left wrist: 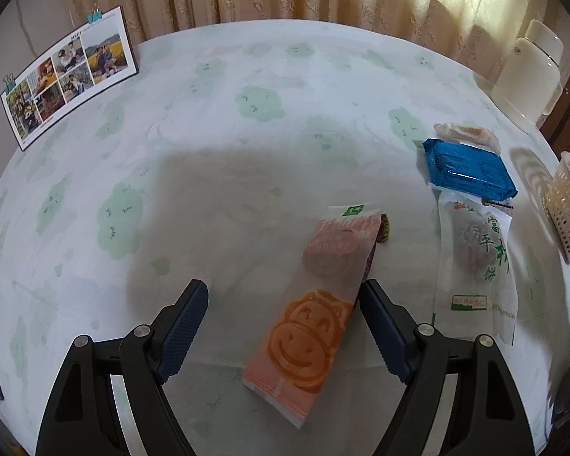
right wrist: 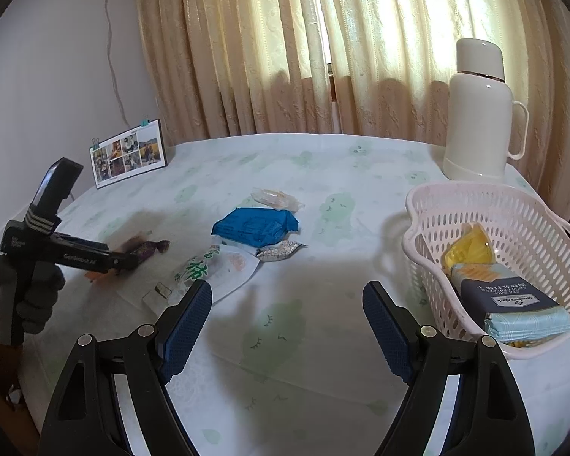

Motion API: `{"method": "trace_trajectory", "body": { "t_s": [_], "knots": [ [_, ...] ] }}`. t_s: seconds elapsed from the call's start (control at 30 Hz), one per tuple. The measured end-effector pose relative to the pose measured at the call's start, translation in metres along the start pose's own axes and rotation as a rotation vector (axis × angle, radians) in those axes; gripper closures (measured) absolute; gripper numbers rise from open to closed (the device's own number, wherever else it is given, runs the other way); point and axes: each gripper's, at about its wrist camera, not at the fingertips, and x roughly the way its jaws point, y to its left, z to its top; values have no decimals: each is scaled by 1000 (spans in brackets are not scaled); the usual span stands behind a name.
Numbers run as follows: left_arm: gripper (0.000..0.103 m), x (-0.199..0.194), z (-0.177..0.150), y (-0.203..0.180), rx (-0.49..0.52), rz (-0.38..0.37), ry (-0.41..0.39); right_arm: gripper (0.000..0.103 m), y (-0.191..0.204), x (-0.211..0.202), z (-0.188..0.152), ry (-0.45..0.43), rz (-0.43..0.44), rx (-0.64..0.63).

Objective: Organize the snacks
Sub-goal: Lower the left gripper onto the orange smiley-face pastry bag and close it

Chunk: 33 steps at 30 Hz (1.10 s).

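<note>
A round table (left wrist: 247, 121) under a pale cloth with green cloud prints carries everything, with cream curtains (right wrist: 285, 57) behind it. On its right side stands a white thermos (right wrist: 478, 114), and in front of that a pink perforated basket (right wrist: 429, 228) already holding a navy cracker pack (right wrist: 513, 300) and a yellow packet (right wrist: 471, 247). The left gripper (left wrist: 285, 292) hangs over the cloth with its jaws spread wide; a pink pouch printed with an orange smiling face (left wrist: 311, 304) lies flat between them, its edge close to the right-hand finger, not pinched. Just beside it lie a white pouch with green characters (left wrist: 475, 266), a blue packet (left wrist: 467, 167), and a small clear-wrapped snack (left wrist: 467, 133). The right gripper (right wrist: 287, 296) is likewise spread and holds nothing, poised above bare cloth between the snack cluster and the basket.
</note>
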Motion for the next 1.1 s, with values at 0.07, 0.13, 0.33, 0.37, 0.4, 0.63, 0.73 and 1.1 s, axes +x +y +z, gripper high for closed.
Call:
{"method": "trace_trajectory", "body": {
  "t_s": [0.07, 0.13, 0.33, 0.37, 0.4, 0.63, 0.73, 1.1],
  "knots": [
    [24, 0, 0, -2, 13, -7, -15, 21, 1, 0, 0, 0, 0, 0],
    [24, 1, 1, -2, 23, -12, -21, 21, 1, 0, 0, 1, 0, 0],
    [49, 5, 8, 0, 36, -78, -25, 21, 1, 2, -1, 6, -3, 1],
    [50, 5, 8, 1, 37, -89, -26, 21, 1, 2, -1, 8, -5, 0],
    [50, 5, 8, 2, 36, -100, -26, 21, 1, 2, -1, 8, -5, -1],
    [50, 1, 4, 11, 37, -159, -42, 21, 1, 3, -1, 10, -6, -2],
    [50, -1, 3, 17, 23, -160, -44, 21, 2, 3, -2, 11, -6, -2],
    [49, -7, -2, 9, 84, -169, -65, 21, -8, 9, -6, 37, -16, 44]
  ]
}}
